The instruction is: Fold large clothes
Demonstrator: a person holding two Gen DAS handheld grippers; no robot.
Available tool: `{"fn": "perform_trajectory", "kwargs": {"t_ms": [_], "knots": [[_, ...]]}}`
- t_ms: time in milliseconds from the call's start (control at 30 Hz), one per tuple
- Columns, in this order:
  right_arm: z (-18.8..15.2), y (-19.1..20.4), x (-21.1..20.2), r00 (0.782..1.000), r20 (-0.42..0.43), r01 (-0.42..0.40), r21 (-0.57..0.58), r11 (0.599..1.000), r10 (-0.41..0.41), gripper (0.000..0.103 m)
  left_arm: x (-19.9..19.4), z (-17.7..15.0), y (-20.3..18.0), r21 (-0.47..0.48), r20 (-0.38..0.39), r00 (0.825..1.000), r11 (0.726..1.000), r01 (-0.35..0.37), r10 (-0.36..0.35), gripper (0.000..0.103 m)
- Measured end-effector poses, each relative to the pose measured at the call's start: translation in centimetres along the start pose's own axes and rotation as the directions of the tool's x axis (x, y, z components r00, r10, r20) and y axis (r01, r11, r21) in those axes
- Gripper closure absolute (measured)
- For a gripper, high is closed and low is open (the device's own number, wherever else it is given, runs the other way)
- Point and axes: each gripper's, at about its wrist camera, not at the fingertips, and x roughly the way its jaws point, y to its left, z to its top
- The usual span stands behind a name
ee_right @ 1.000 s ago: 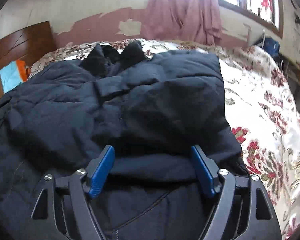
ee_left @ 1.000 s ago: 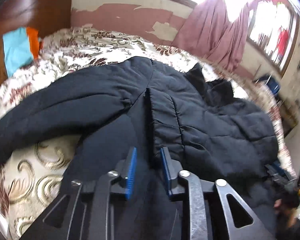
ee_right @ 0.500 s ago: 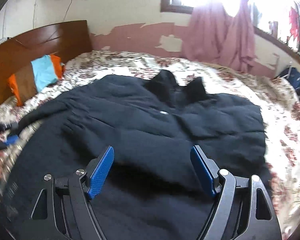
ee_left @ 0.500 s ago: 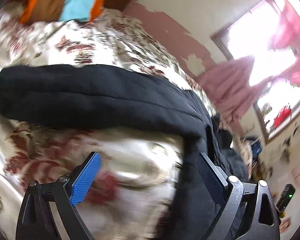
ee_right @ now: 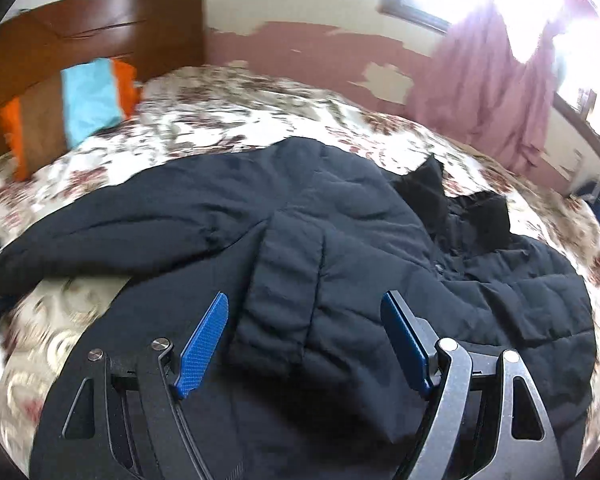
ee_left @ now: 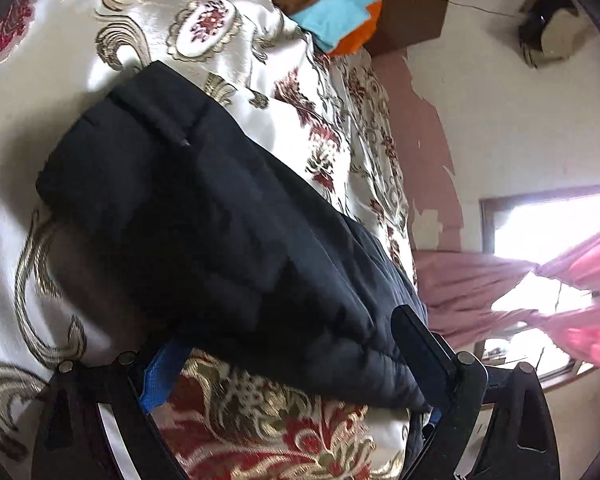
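A large black padded jacket (ee_right: pixel 340 248) lies spread on the bed, one sleeve folded across its front (ee_right: pixel 284 280) and the other sleeve stretched out to the left (ee_right: pixel 112 232). My right gripper (ee_right: pixel 304 328) is open and empty, hovering over the folded sleeve's cuff. In the left wrist view the outstretched sleeve (ee_left: pixel 204 224) runs from its cuff at upper left down between the fingers. My left gripper (ee_left: pixel 284 368) is open, its jaws wide on either side of the sleeve, with the sleeve covering part of the left pad.
The bed has a floral satin cover (ee_right: pixel 228 120) and a wooden headboard (ee_right: pixel 80 40) with an orange and blue pillow (ee_right: pixel 88 100). A pink curtain (ee_right: pixel 492 80) hangs by the window at the far right.
My left gripper opened, swung left off the jacket body and now straddles the outstretched sleeve. My right gripper stayed open and moved left over the jacket, to above the folded sleeve.
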Motion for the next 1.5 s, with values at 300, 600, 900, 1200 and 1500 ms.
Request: {"fn": "perform_trajectory", "kwargs": {"t_ms": [300, 600, 900, 1200, 1500], "knots": [[0.3, -0.8, 4.0, 0.999, -0.047, -0.017, 0.114, 0.993, 0.022, 0.029, 1.0, 2.1, 0.6, -0.035, 0.045, 0.998, 0.998, -0.048, 0.05, 0.04], [-1.0, -1.0, 5.5, 1.0, -0.031, 0.001, 0.147, 0.989, 0.004, 0.02, -0.8, 2.8, 0.9, -0.042, 0.086, 0.996, 0.998, 0.042, -0.038, 0.091], [-1.0, -3.5, 2.0, 0.992, 0.047, -0.122, 0.212, 0.97, 0.115, 0.02, -4.1, 2.0, -3.7, 0.138, 0.186, 0.975, 0.985, 0.1, -0.125, 0.094], [-3.7, -8.8, -4.7, 0.978, 0.091, -0.202, 0.168, 0.965, 0.189, 0.02, -7.4, -1.6, -10.1, 0.408, 0.249, 0.953, 0.911, 0.057, -0.171, 0.094], [-9.6, -18.0, -7.0, 0.989, 0.033, -0.149, 0.234, 0.961, 0.146, 0.02, -9.3, -9.0, -20.1, 0.642, 0.202, 0.933, 0.76, 0.105, -0.3, 0.094]]}}
